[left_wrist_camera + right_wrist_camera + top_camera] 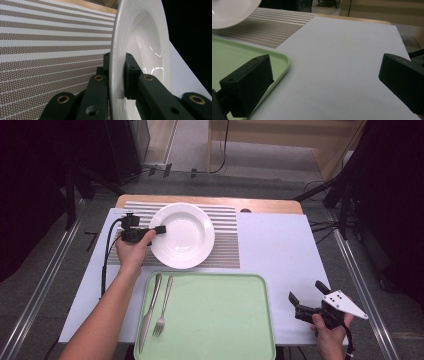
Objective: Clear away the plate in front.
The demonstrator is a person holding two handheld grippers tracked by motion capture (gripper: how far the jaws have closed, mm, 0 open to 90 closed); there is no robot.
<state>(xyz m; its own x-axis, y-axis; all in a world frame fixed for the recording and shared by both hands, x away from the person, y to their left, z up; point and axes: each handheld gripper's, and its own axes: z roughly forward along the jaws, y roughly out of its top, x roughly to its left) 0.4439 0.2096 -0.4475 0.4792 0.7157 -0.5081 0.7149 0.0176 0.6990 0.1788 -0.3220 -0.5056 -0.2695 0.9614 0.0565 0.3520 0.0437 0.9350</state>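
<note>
A white deep plate (182, 235) is over the striped placemat (225, 250) at the back of the table. My left gripper (159, 229) reaches in from the plate's left side and is shut on its rim. In the left gripper view the rim of the plate (145, 37) is pinched between the two black jaws of the gripper (117, 65), with the placemat (50, 50) behind. Whether the plate rests on the mat or is lifted I cannot tell. My right gripper (306, 292) is at the front right of the table, open, and its jaws (324, 82) hold nothing.
A pale green tray (215, 320) lies at the front centre, with a knife (150, 310) and a fork (162, 307) side by side at its left end. The tray's corner (282, 60) is just left of my right gripper. A white sheet (280, 250) covers the table.
</note>
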